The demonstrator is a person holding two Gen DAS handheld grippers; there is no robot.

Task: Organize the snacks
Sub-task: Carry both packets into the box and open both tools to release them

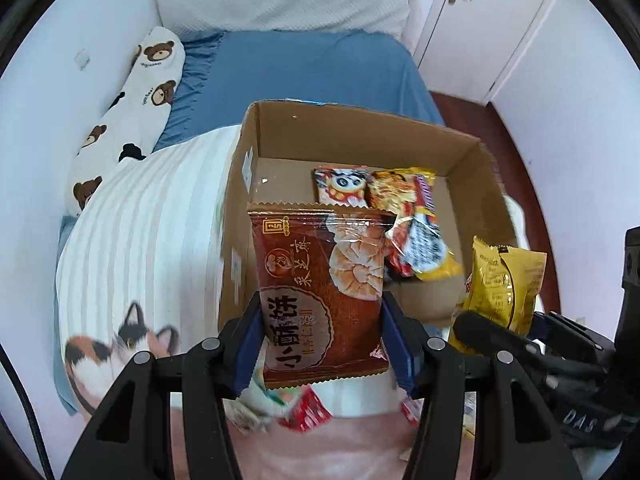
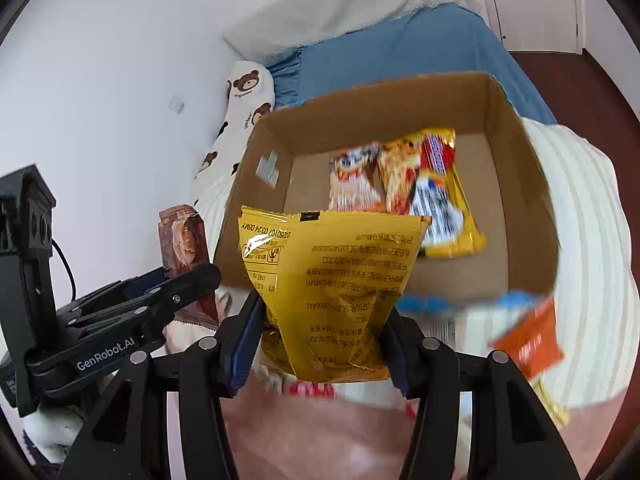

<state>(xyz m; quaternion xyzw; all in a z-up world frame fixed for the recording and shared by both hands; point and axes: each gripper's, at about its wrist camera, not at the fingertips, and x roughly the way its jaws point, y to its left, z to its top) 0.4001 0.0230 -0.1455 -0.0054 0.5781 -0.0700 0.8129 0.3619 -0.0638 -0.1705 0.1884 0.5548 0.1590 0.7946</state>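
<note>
Left gripper (image 1: 322, 344): pointing steeply down over the bed, jaws closed partway on a brown pastry packet (image 1: 320, 296) that stands upright between the blue pads.
Right gripper (image 2: 320, 340): just beside the left one, tilted down towards the box, jaws clamped on the lower part of a yellow snack bag (image 2: 332, 288), print upside down.
Cardboard box (image 1: 360, 128): open on the striped cream blanket (image 1: 152, 232), just beyond both grippers.
Inside the box: a panda-print packet (image 1: 340, 186) and a yellow-red packet (image 1: 416, 232) lying side by side at the far end.
Loose snacks: a few blurred packets on the bedding below the grippers.
Bed edge: bear-print pillow (image 1: 140, 100) against the wall.
</note>
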